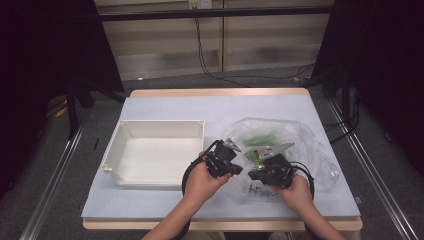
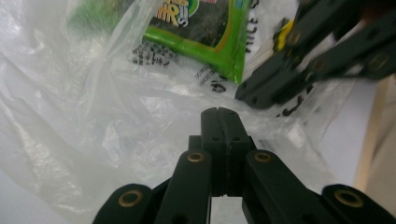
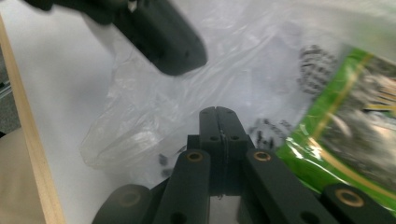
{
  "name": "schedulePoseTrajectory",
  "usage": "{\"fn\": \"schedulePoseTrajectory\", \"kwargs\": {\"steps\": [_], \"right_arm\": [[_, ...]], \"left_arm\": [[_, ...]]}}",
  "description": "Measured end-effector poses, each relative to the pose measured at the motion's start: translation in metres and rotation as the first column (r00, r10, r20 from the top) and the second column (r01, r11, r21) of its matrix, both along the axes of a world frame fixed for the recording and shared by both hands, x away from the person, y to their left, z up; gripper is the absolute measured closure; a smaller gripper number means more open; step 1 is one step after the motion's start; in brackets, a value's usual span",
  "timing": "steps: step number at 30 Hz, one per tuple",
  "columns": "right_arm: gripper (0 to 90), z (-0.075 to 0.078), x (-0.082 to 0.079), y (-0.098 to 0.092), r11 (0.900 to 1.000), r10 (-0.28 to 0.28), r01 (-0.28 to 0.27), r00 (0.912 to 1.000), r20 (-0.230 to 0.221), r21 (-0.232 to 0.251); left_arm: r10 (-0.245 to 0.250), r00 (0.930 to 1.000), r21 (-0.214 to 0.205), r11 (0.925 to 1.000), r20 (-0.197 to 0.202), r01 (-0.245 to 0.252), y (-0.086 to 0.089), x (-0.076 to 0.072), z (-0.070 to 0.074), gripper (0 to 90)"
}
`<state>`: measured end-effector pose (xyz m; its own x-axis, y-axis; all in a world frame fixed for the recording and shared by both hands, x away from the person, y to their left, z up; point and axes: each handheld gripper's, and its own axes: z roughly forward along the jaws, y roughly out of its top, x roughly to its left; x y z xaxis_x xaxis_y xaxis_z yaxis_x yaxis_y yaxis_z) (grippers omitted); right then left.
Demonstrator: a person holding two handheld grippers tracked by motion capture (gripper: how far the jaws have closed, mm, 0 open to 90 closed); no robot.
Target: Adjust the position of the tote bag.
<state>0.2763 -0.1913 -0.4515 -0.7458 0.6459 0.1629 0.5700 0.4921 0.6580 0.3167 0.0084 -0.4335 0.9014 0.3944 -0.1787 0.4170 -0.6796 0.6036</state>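
A clear plastic bag lies crumpled on the right half of the table, with a green snack packet inside it. Both hands meet at the bag's near left edge. My left gripper has its jaws pressed together, and folds of film run into its tips. Facing it, my right gripper is shut the same way on the film, tips close to the green packet. The packet's printed face lies just past the left tips.
An empty white plastic bin stands on the left half of the grey table top. The wooden table edge runs close behind the hands. Cables cross the floor beyond the table.
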Motion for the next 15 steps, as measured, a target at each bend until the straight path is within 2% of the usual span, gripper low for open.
{"fn": "schedulePoseTrajectory", "kwargs": {"steps": [1, 3, 4, 6, 10, 11, 13, 15], "right_arm": [[90.0, 0.002, 0.0, -0.002, 0.9999, -0.012, 0.012, 0.9999, -0.002, 0.004], [90.0, 0.007, 0.002, -0.008, 0.9996, -0.026, 0.026, 0.9997, 0.006, 0.007], [90.0, 0.008, 0.003, -0.01, 0.9994, -0.034, 0.034, 0.9993, 0.012, 0.01], [90.0, 0.011, 0.006, -0.015, 0.9986, -0.052, 0.051, 0.9986, 0.011, 0.01], [90.0, 0.011, 0.021, -0.025, 0.994, -0.099, 0.1, 0.9948, 0.023, -0.043], [90.0, 0.01, 0.025, -0.027, 0.9946, -0.096, 0.096, 0.9952, 0.023, -0.04], [90.0, 0.011, 0.034, -0.03, 0.9918, -0.118, 0.119, 0.9929, 0.017, -0.048], [90.0, 0.012, 0.044, -0.031, 0.9908, -0.131, 0.131, 0.9913, 0.015, -0.031]], "left_arm": [[-0.003, 1.0, -0.002, 1.0, -0.009, 0.003, -0.001, 0.0, -0.002, 90.0], [-0.019, 0.9998, 0.03, 0.9994, 0.002, 0.019, -0.003, -0.001, -0.004, 90.0], [-0.018, 0.9998, 0.017, 0.9997, -0.005, 0.018, -0.003, -0.002, -0.006, 90.0], [-0.016, 0.9999, 0.026, 0.9995, -0.006, 0.016, -0.004, -0.003, -0.007, 90.0], [-0.021, 0.9997, 0.031, 0.9993, -0.009, 0.021, -0.004, -0.003, -0.009, 90.0], [-0.018, 0.9998, 0.024, 0.9995, -0.007, 0.018, -0.005, -0.003, -0.01, 90.0], [-0.024, 0.9997, 0.037, 0.999, -0.01, 0.024, -0.005, -0.003, -0.009, 90.0], [-0.022, 0.9997, 0.035, 0.9991, -0.012, 0.022, -0.006, -0.004, -0.011, 90.0]]}}
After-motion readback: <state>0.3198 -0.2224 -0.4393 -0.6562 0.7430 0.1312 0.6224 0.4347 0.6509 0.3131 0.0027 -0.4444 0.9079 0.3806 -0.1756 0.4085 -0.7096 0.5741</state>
